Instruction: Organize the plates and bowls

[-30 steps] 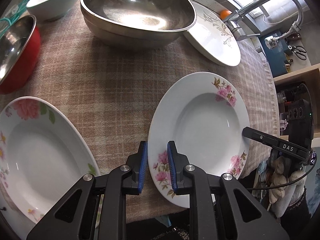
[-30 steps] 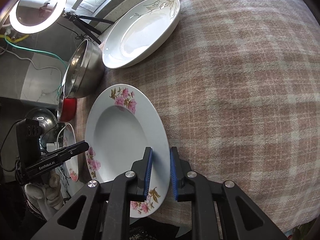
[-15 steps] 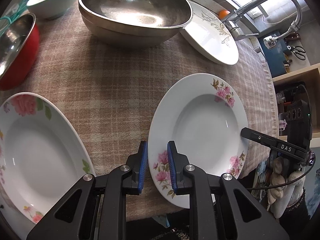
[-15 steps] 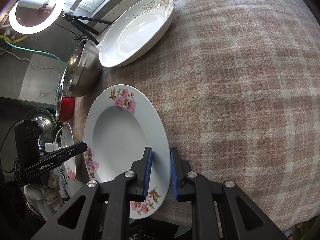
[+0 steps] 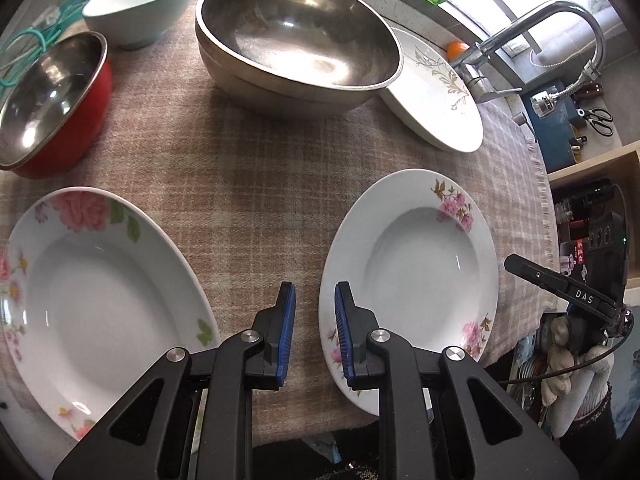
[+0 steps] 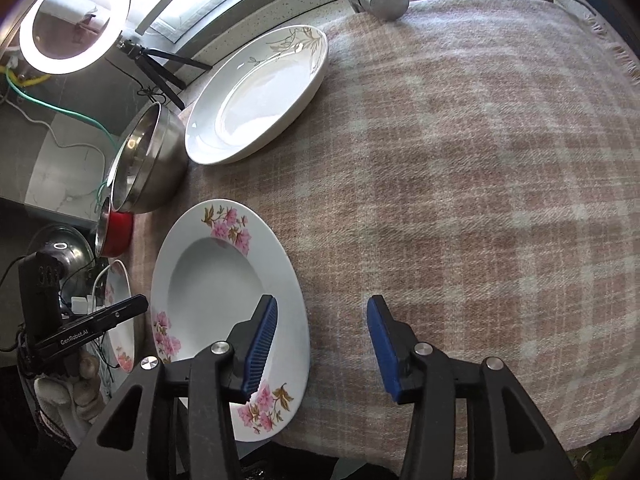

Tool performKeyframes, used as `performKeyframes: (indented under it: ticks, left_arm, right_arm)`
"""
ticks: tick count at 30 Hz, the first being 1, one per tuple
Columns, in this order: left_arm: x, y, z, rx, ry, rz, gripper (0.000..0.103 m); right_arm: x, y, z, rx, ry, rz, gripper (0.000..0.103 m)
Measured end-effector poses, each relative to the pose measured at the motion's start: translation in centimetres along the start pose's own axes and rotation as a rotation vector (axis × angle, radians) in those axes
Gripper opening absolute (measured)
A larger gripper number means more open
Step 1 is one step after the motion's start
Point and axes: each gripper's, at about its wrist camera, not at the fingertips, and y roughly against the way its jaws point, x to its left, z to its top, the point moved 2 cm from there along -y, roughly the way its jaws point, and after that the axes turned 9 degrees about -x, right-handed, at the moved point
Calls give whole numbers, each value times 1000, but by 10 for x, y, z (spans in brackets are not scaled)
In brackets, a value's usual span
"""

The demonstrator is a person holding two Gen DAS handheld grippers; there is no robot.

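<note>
A white deep plate with small pink flowers (image 5: 412, 276) lies flat on the checked cloth near the table's front edge; it also shows in the right wrist view (image 6: 224, 300). My left gripper (image 5: 314, 330) is open, its jaws astride the plate's left rim, not pinching it. My right gripper (image 6: 322, 340) is open wide, its left finger over the plate's right rim. A second flowered plate (image 5: 96, 300) lies to the left. A gold-patterned plate (image 5: 436, 92) lies at the back.
A large steel bowl (image 5: 296, 40) stands at the back middle, a red-sided steel bowl (image 5: 48, 104) and a pale bowl (image 5: 140, 4) at the back left. A tap (image 5: 532, 36) rises at the back right. The cloth's right half (image 6: 480, 160) is bare.
Both grippers have opened off the pink-flower plate's rim, the right one widely. The plate now lies on the cloth. The left view has drawn back slightly.
</note>
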Motion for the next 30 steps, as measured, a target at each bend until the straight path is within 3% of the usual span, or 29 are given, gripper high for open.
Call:
performKeyframes:
  ticks: [12,19,25,30]
  left_arm:
    - [-7,38,4,-150,-1,21,18]
    - [3,65,-3,-249,23,93,18]
    - [20,89,-15,-328,50,188,19]
    - [41,109,-28,-362,87,248,20]
  right_arm:
    - [47,26,10,-127,204,-46,43]
    - [85,33,12,-196,302,0,43]
    - [114,24,11,-174,333,74,43]
    - [150,10,1,-128,435,99,43]
